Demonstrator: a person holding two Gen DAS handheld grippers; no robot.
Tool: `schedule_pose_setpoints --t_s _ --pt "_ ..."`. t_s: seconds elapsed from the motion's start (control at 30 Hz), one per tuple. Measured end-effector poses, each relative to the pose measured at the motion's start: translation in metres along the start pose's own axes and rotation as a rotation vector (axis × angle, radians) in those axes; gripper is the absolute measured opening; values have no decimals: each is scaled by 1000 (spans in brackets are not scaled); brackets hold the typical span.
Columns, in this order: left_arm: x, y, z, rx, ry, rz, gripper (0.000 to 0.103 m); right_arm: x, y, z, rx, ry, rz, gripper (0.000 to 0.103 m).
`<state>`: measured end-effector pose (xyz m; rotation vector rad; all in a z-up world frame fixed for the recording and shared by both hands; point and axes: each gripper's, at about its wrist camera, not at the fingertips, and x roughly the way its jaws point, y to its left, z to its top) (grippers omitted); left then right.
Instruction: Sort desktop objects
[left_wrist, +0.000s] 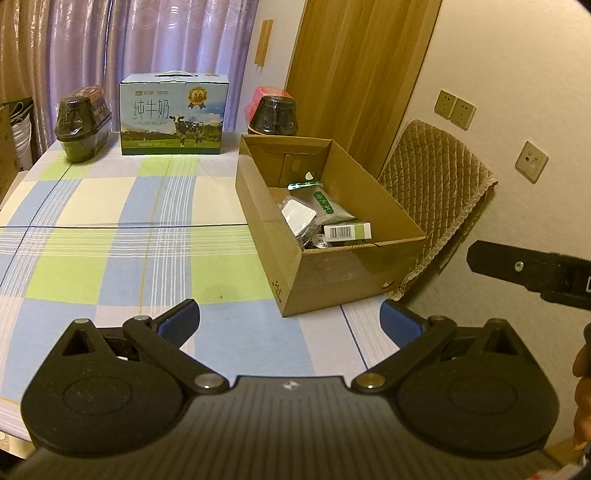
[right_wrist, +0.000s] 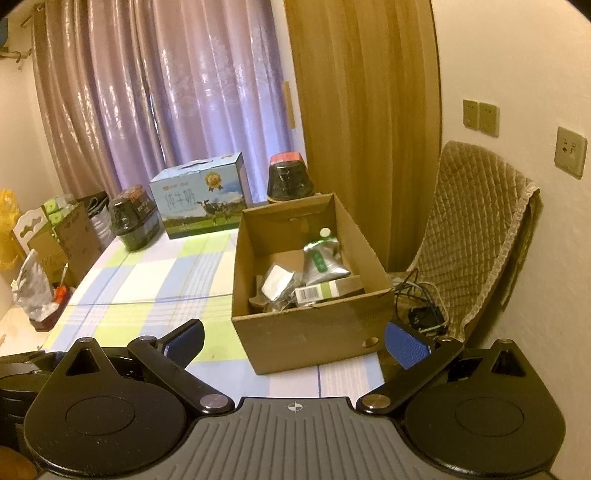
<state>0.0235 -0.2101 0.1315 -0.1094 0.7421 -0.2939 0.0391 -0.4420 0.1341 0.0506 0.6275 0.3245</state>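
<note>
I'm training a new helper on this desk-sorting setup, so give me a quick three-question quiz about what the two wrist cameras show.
1. True or false: both hand-held grippers are open and hold nothing.
2. Where does the barcoded white and green carton lie?
A. on the tablecloth
B. in the cardboard box
C. on the chair
3. Fill in: the milk carton stands between two dark ____.

Key:
1. True: left hand-held gripper, right hand-held gripper.
2. B: carton, cardboard box.
3. Jars: milk carton, jars.

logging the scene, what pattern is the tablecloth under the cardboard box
Checked tablecloth in pale blue, green and cream under the brown cardboard box; clearest in the left wrist view.
</note>
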Motion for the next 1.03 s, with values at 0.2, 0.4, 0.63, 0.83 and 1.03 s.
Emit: schedule_pose_setpoints --t_s 0.2,0.4,0.63,0.83,1.03 --pt "0 -1 0 2 -1 -2 102 0 -1 -2 1 1 -3 101" --pt "0 -3 1 3 -3 -1 102 -1 -1 -2 -1 -3 -7 101" --pt "-1 -4 1 3 -5 -3 102 -1 -3 -3 -2 0 -8 101" --pt "0 -4 0 8 4 -12 102 -1 -1 -5 -7 3 -8 101" --pt "-3 -2 -4 7 -10 -25 102 0 3 -10 -9 10 -9 101"
